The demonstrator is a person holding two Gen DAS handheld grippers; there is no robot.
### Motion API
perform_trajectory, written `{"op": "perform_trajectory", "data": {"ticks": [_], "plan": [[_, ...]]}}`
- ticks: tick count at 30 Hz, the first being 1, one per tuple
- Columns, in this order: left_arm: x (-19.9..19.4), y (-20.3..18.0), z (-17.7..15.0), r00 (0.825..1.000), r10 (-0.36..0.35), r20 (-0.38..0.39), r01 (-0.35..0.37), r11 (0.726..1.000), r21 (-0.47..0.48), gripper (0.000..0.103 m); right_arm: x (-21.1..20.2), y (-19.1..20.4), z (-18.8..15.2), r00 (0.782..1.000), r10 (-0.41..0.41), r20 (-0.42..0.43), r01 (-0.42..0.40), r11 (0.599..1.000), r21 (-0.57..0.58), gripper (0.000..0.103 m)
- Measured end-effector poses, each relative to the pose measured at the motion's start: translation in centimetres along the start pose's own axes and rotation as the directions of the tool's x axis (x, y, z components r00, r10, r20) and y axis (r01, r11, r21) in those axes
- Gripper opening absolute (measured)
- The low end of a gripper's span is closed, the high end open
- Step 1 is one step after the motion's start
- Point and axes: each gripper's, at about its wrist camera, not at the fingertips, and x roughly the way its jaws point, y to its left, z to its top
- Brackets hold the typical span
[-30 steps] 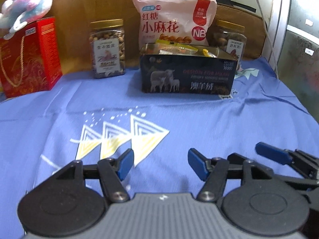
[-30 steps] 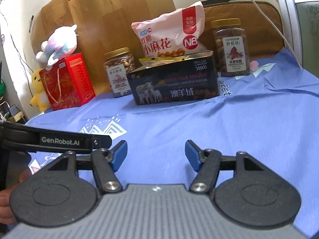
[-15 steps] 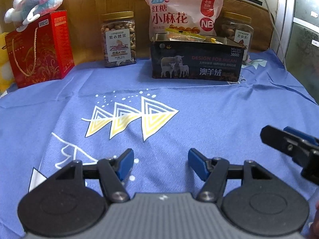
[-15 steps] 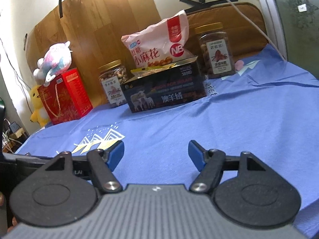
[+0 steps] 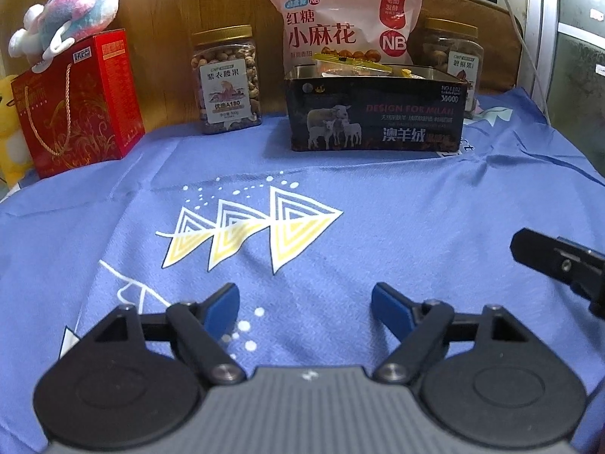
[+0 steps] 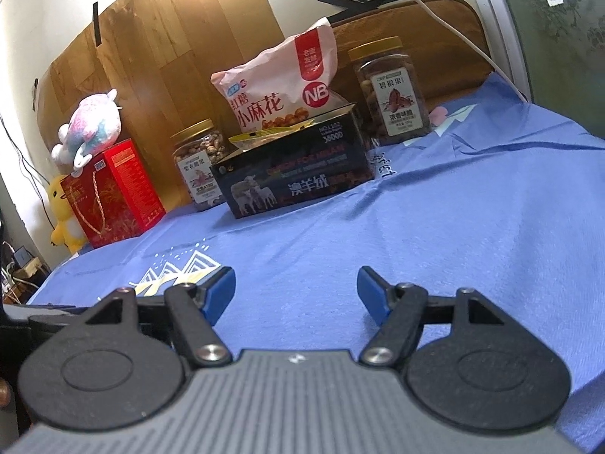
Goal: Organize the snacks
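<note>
A dark box (image 5: 374, 113) (image 6: 298, 174) printed with sheep stands at the back of the blue cloth, with snack packets showing over its rim. Behind it leans a pink snack bag (image 5: 340, 22) (image 6: 280, 87). One nut jar (image 5: 226, 79) (image 6: 200, 166) stands left of the box, another jar (image 5: 452, 56) (image 6: 393, 87) to its right. My left gripper (image 5: 305, 302) hovers low over the cloth, its jaws opening with nothing between them. My right gripper (image 6: 295, 289) is open and empty too; its tip (image 5: 556, 261) shows at the right edge of the left wrist view.
A red gift box (image 5: 75, 98) (image 6: 113, 193) with a plush toy (image 5: 72, 11) (image 6: 90, 128) on top stands at the back left, a yellow plush (image 6: 64, 212) beside it. The blue cloth (image 5: 378, 204) has a triangle print. A white cable (image 6: 453, 30) hangs at the back right.
The left gripper's jaws have spread wider and its view has tipped up a little. The right gripper has rolled, so the scene tilts in its view, and its tip has drawn back to the right.
</note>
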Motion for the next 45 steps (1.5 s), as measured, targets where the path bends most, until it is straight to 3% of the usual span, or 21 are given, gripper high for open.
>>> {"op": "perform_trajectory", "data": {"ticks": [12, 45], "plan": [[0.1, -0.4, -0.1, 0.999, 0.044, 0.006, -0.044, 0.999, 0.024, 0.103, 0.0, -0.3, -0.1, 1.000, -0.005, -0.001, 0.005, 1.000, 0.018, 0.073], [-2.0, -1.0, 0.2, 0.995, 0.080, 0.053, -0.083, 0.994, 0.075, 0.103, -2.1, -0.1, 0.8, 0.998, 0.026, 0.057, -0.029, 0.998, 0.053, 0.076]]}}
